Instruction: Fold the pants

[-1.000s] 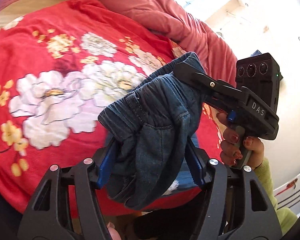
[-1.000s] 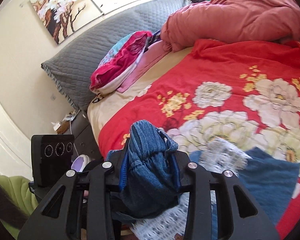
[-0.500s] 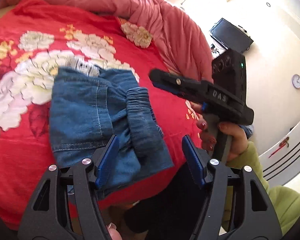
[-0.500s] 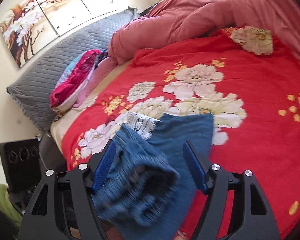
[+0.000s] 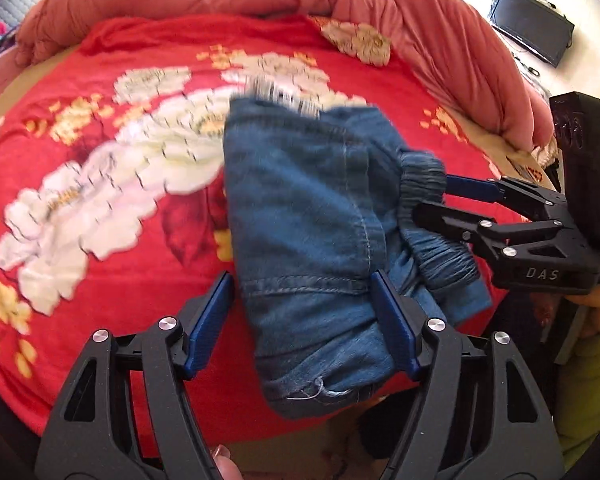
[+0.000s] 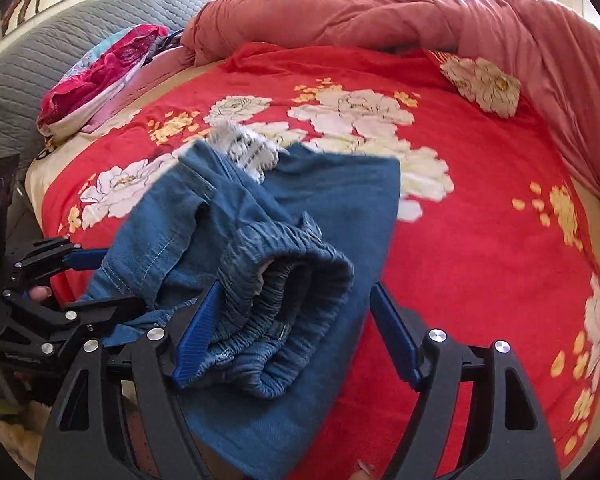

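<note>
Now the denim pants (image 5: 312, 216) are lying bunched on the red floral bedspread (image 5: 100, 160) near the bed's edge — apparently set down so the fold can settle. Both the left gripper (image 5: 304, 324) and right gripper (image 6: 292, 332) are standing spread and released, the pants' near end sitting loosely between each one's fingers — the elastic waistband (image 6: 284, 292) by the right one.
</note>
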The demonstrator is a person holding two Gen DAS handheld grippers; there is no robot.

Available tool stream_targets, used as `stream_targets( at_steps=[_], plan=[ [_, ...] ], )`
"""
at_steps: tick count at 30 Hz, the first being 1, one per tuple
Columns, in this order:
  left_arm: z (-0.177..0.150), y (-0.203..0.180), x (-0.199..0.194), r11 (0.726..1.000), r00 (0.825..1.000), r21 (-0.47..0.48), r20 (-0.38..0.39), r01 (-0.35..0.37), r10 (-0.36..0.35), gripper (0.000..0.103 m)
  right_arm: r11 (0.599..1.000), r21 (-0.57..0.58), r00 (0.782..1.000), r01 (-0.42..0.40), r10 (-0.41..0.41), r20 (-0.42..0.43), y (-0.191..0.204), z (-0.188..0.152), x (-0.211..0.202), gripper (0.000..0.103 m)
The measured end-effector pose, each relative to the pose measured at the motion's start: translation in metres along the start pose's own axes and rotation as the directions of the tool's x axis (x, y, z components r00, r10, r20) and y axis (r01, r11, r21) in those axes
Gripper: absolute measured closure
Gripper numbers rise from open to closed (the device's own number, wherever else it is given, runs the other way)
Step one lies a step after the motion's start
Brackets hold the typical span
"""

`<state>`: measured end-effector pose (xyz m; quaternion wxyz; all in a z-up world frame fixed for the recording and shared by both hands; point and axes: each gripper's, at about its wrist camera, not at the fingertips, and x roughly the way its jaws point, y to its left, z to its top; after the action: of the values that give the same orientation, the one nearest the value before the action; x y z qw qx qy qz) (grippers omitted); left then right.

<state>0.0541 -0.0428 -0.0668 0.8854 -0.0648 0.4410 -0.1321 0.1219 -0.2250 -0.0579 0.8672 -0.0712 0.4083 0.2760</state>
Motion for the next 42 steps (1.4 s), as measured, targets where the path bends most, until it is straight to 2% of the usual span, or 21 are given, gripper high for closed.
stream_targets(
  at_steps=[3, 6, 10, 12, 13, 14, 15, 17, 22, 23, 24, 25, 27, 28, 31, 35, 38, 40, 42],
  plan=[
    [-0.001, 0.006, -0.003, 0.999, 1.000, -0.025, 0.000, 0.020, -0.020, 0.039, 1.000, 0.004, 1.000, -0.001, 0.001, 0.000, 0.001, -0.002, -0.001, 0.029],
    [0.001, 0.005, -0.015, 1.000, 0.999, -0.010, 0.038, -0.003, 0.004, 0.039, 0.999, 0.001, 0.999, -0.034, 0.034, 0.029, 0.003, 0.005, -0.014, 0.029],
    [0.005, 0.010, -0.036, 0.999, 0.994, -0.033, 0.104, 0.028, -0.024, 0.039, 0.987, 0.027, 0.982, -0.155, 0.151, 0.116, 0.002, 0.032, -0.039, 0.028],
    [0.007, 0.008, -0.040, 0.998, 0.992, -0.035, 0.124, 0.042, -0.037, 0.041, 0.983, 0.018, 0.977, -0.183, 0.180, 0.111, 0.005, 0.053, -0.035, 0.029],
    [0.007, 0.004, -0.042, 0.999, 0.991, -0.022, 0.129, 0.044, -0.041, 0.046, 0.983, 0.009, 0.979, -0.186, 0.184, 0.090, 0.007, 0.064, -0.028, 0.031],
    [0.007, 0.000, -0.042, 0.999, 0.991, -0.009, 0.128, 0.050, -0.048, 0.051, 0.982, 0.001, 0.980, -0.190, 0.190, 0.067, 0.009, 0.072, -0.022, 0.045],
    [0.006, -0.004, -0.040, 0.998, 0.991, 0.004, 0.121, 0.055, -0.055, 0.052, 0.981, -0.006, 0.980, -0.196, 0.196, 0.032, 0.011, 0.082, -0.010, 0.056],
    [0.001, -0.013, -0.031, 0.997, 0.995, 0.028, 0.075, 0.070, -0.072, 0.059, 0.983, -0.026, 0.982, -0.184, 0.183, -0.041, 0.017, 0.097, 0.014, 0.057],
    [-0.013, -0.018, -0.018, 0.997, 0.999, 0.068, 0.034, 0.032, -0.034, 0.059, 0.980, -0.141, 0.979, -0.138, 0.113, -0.168, 0.038, 0.103, 0.058, 0.058],
    [-0.014, -0.015, -0.018, 0.998, 0.999, 0.059, 0.029, 0.038, -0.040, 0.059, 0.975, -0.173, 0.974, -0.136, 0.100, -0.202, 0.044, 0.100, 0.067, 0.062],
    [-0.014, -0.013, -0.018, 0.998, 0.999, 0.051, 0.026, 0.045, -0.046, 0.059, 0.971, -0.194, 0.970, -0.142, 0.098, -0.223, 0.048, 0.094, 0.071, 0.075],
    [-0.014, -0.011, -0.018, 0.998, 0.998, 0.045, 0.027, 0.050, -0.051, 0.059, 0.963, -0.211, 0.965, -0.165, 0.113, -0.238, 0.053, 0.088, 0.074, 0.082],
    [-0.015, -0.008, -0.019, 0.998, 0.998, 0.036, 0.026, 0.059, -0.060, 0.059, 0.957, -0.251, 0.973, -0.145, 0.093, -0.211, 0.060, 0.082, 0.071, 0.099],
    [-0.015, -0.006, -0.018, 0.998, 0.998, 0.033, 0.027, 0.061, -0.062, 0.059, 0.956, -0.266, 0.979, -0.123, 0.073, -0.192, 0.063, 0.081, 0.067, 0.100],
    [-0.014, -0.006, -0.018, 0.998, 0.998, 0.030, 0.029, 0.062, -0.063, 0.059, 0.956, -0.290, 0.993, -0.046, 0.012, -0.117, 0.067, 0.087, 0.056, 0.101],
    [-0.013, -0.004, -0.020, 0.998, 0.998, 0.021, 0.032, 0.053, -0.053, 0.059, 0.946, -0.323, 0.989, 0.014, -0.061, -0.136, 0.069, 0.092, 0.078, 0.101],
    [-0.012, -0.003, -0.022, 0.999, 0.998, 0.018, 0.029, 0.047, -0.047, 0.059, 0.950, -0.312, 0.987, 0.027, -0.075, -0.140, 0.066, 0.086, 0.090, 0.100],
    [-0.013, -0.002, -0.023, 0.999, 0.999, 0.016, 0.025, 0.047, -0.047, 0.059, 0.965, -0.260, 0.990, 0.019, -0.054, -0.130, 0.059, 0.086, 0.088, 0.099],
    [-0.013, -0.002, -0.023, 0.999, 0.999, 0.014, 0.023, 0.047, -0.047, 0.059, 0.976, -0.216, 0.992, 0.016, -0.042, -0.115, 0.054, 0.087, 0.085, 0.094]
  ],
)
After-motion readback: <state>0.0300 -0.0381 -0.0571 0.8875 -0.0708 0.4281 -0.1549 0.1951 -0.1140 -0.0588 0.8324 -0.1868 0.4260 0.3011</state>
